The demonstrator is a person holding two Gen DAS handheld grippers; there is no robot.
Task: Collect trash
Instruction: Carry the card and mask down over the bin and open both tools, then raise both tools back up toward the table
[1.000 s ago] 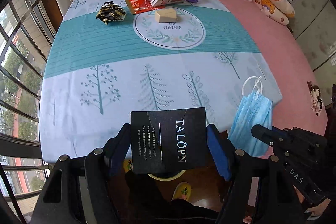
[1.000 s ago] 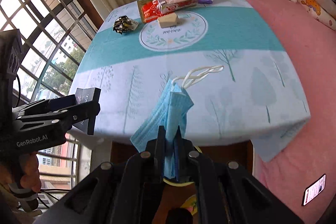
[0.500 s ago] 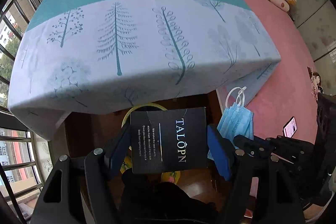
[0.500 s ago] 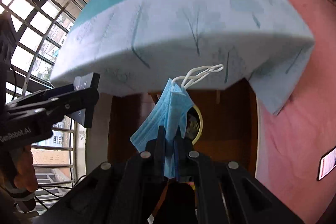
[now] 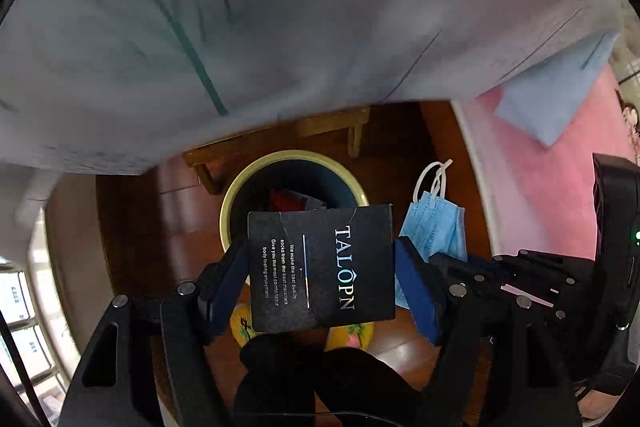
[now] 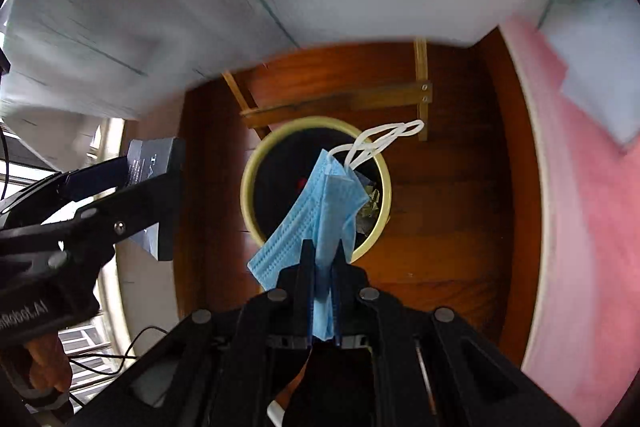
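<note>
Both grippers had been lowered from above the table to below its edge, so that the tabletop items seen a second before were lost from view and the bin (image 5: 294, 163) was brought beneath them. The left gripper (image 5: 320, 267) was held pointing steeply down, its blue pads (image 5: 416, 287) pressed against the two sides of a black card (image 5: 320, 267) printed with "TALOPN". The card was held over the near rim of the bin. The right gripper (image 6: 322, 259) was seen with its jaws pressed nearly together, pinching a blue mask (image 6: 320, 203) by its lower part; the mask's white loops (image 6: 380, 139) were seen over the bin's far rim. In the left view the mask (image 5: 436, 223) was seen just beside the card, to its right. Inside the yellow-rimmed bin (image 6: 384, 195), red and crumpled scraps could be made out. The bin was stood on a wood floor (image 6: 448, 227) under the hanging tablecloth (image 5: 240, 7), with a pink bedcover (image 6: 592, 227) at the right.
</note>
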